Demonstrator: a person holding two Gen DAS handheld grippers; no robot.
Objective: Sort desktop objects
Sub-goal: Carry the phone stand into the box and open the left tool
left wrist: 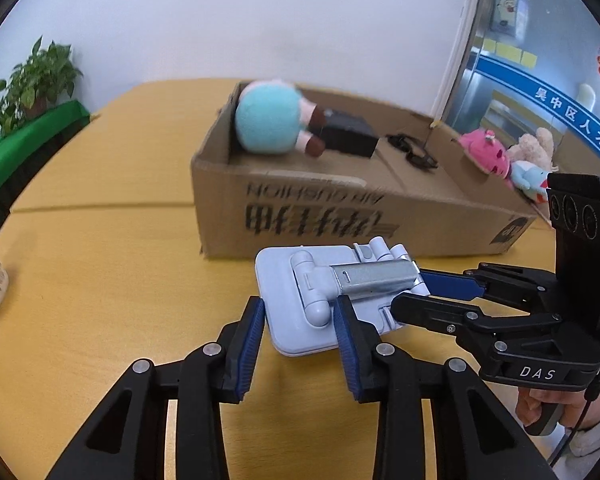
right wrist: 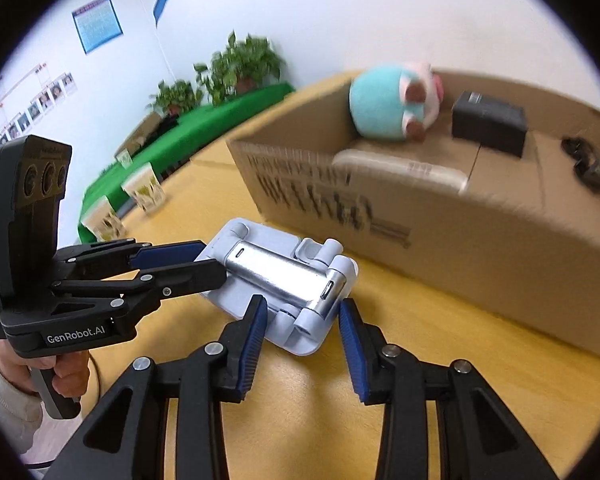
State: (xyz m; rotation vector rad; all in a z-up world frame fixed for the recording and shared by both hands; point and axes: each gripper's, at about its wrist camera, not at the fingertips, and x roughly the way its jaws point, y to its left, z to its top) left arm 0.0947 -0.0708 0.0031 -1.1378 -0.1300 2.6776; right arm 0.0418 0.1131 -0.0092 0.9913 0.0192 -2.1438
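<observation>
The folded phone stand [left wrist: 324, 300] lies on the bench [left wrist: 100, 280], at 6 o'clock from the cardboard box [left wrist: 340, 208]. The left hand-held gripper [left wrist: 300, 340] brackets its near end, jaws apart; the right hand-held gripper [left wrist: 416, 288] straddles its hinge end, also parted. Only the left view shows plush toys [left wrist: 496, 156] beyond the box (the right view adds paper cups [right wrist: 144, 192] at 10 o'clock).

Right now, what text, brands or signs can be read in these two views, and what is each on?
"DAS": right gripper body.
"GenRobot.AI": left gripper body.
"吴中区人才服": blue wall banner, cut off at the frame edge.
Cardboard box print: upside down, blurred, unreadable.
Wall poster and photo chart: too small.
</observation>
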